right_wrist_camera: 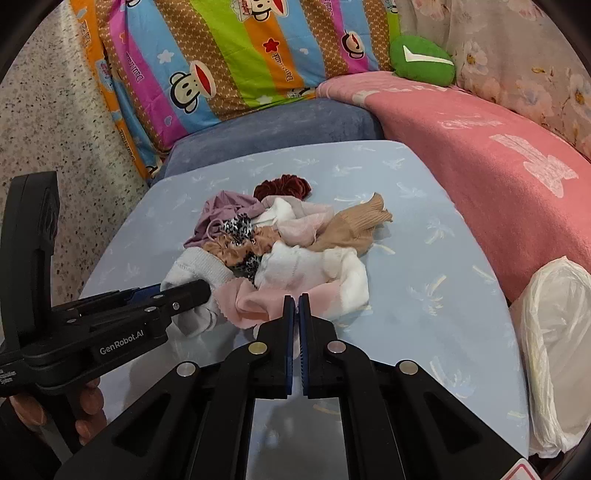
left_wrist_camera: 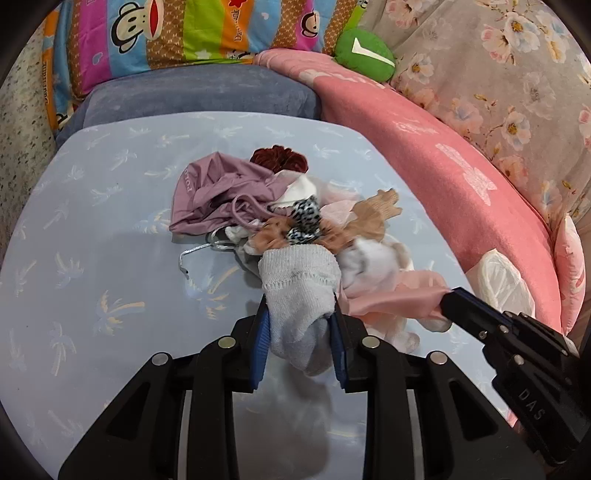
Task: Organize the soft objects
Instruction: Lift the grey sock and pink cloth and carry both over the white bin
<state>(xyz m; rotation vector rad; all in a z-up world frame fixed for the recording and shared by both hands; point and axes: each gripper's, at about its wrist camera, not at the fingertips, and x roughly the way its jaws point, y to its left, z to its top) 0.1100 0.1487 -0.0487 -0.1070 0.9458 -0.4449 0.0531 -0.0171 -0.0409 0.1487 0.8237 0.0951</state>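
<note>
A pile of soft items lies mid-table: a purple garment (left_wrist_camera: 207,192), a dark red scrunchie (left_wrist_camera: 279,158), a leopard-print scrunchie (left_wrist_camera: 304,218), a tan sock (left_wrist_camera: 373,218) and white socks (right_wrist_camera: 306,269). My left gripper (left_wrist_camera: 300,299) is shut on a grey-white sock (left_wrist_camera: 299,280) at the pile's near edge, its blue pads pressing both sides. My right gripper (right_wrist_camera: 297,297) is shut on the edge of a pink cloth (right_wrist_camera: 258,299). In the left wrist view the pink cloth (left_wrist_camera: 391,299) stretches to the right gripper (left_wrist_camera: 447,299). The left gripper (right_wrist_camera: 201,290) shows at the left of the right wrist view.
The table (left_wrist_camera: 92,221) has a light blue cover with a palm print. A pink blanket (left_wrist_camera: 443,166) borders it on the right, and a white plastic bag (right_wrist_camera: 554,332) lies there. A striped monkey pillow (left_wrist_camera: 184,33) and a green cushion (left_wrist_camera: 364,55) sit behind. A person's hand (right_wrist_camera: 88,410) holds the left gripper.
</note>
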